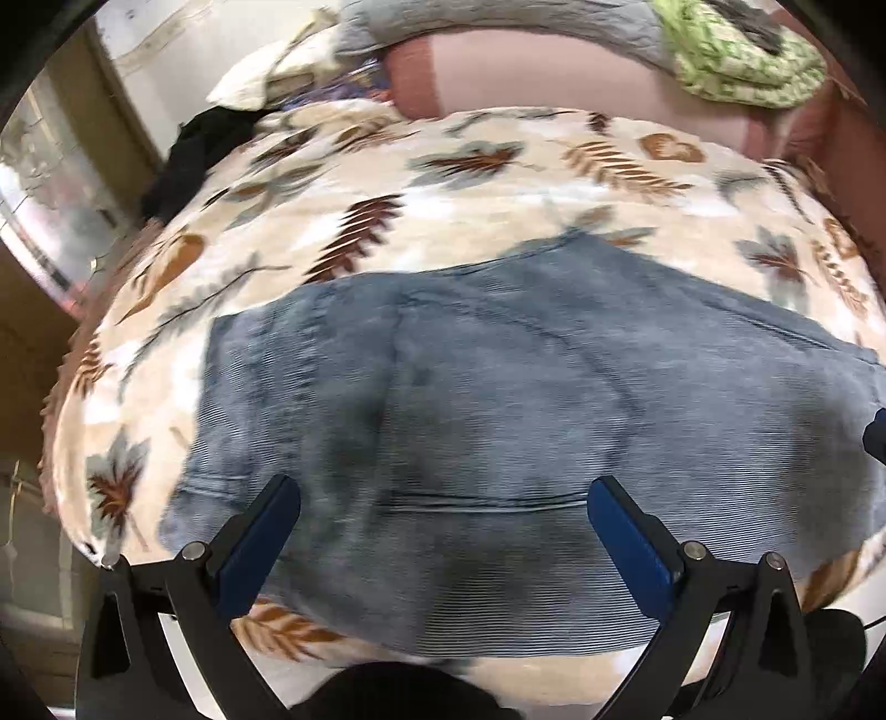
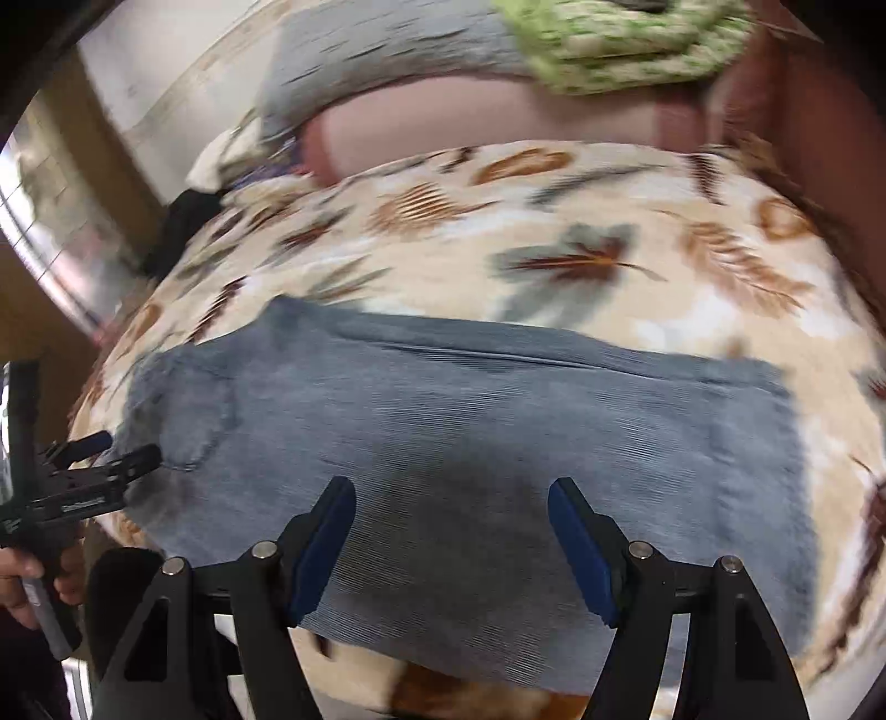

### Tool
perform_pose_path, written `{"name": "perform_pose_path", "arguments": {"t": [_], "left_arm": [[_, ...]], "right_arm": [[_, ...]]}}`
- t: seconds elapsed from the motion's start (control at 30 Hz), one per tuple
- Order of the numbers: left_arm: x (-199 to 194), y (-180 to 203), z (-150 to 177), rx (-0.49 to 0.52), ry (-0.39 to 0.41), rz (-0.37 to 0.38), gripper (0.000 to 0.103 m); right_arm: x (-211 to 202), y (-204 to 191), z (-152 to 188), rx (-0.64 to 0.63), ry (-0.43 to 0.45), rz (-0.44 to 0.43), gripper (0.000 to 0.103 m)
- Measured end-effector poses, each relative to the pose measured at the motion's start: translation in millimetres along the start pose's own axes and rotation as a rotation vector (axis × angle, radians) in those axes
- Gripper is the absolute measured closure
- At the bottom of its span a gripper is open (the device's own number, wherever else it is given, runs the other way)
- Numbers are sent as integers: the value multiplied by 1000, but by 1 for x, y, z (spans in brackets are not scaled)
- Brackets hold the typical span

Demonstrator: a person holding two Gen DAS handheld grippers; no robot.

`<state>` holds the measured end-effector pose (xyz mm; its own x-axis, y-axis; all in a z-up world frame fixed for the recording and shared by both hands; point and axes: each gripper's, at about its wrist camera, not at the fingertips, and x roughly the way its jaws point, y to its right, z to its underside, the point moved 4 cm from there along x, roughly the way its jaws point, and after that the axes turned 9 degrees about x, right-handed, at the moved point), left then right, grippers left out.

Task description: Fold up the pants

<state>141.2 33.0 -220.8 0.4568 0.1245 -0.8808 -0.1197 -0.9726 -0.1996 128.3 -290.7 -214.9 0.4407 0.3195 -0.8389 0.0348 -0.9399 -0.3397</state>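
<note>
Both black hand-held grippers with blue pads, left [image 1: 443, 512] and right [image 2: 451, 512], hover with jaws spread wide, holding nothing.

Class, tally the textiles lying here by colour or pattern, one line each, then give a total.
Blue-grey corduroy pants: 1
Cream leaf-print fleece blanket: 1
Green-and-white knitted cloth: 1
Grey quilted cover: 1
Black garment at the blanket's left edge: 1
Total: 5
</note>
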Motion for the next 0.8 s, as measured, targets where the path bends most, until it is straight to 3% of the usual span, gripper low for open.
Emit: {"name": "perform_pose_path", "arguments": {"t": [0.23, 0.33, 0.63, 0.8], "left_arm": [[29, -61, 7, -129, -67, -56, 0], [40, -70, 8, -162, -90, -24, 0], [59, -71, 6, -130, -94, 25, 0], [69, -73, -1, -114, -98, 36, 0]], "right_arm": [[47, -44, -1, -55, -80, 12, 28], [60, -59, -7, -84, -72, 25, 28], [84, -98, -31, -66, -42, -34, 28], [119, -105, -32, -33, -102, -23, 28]]}}
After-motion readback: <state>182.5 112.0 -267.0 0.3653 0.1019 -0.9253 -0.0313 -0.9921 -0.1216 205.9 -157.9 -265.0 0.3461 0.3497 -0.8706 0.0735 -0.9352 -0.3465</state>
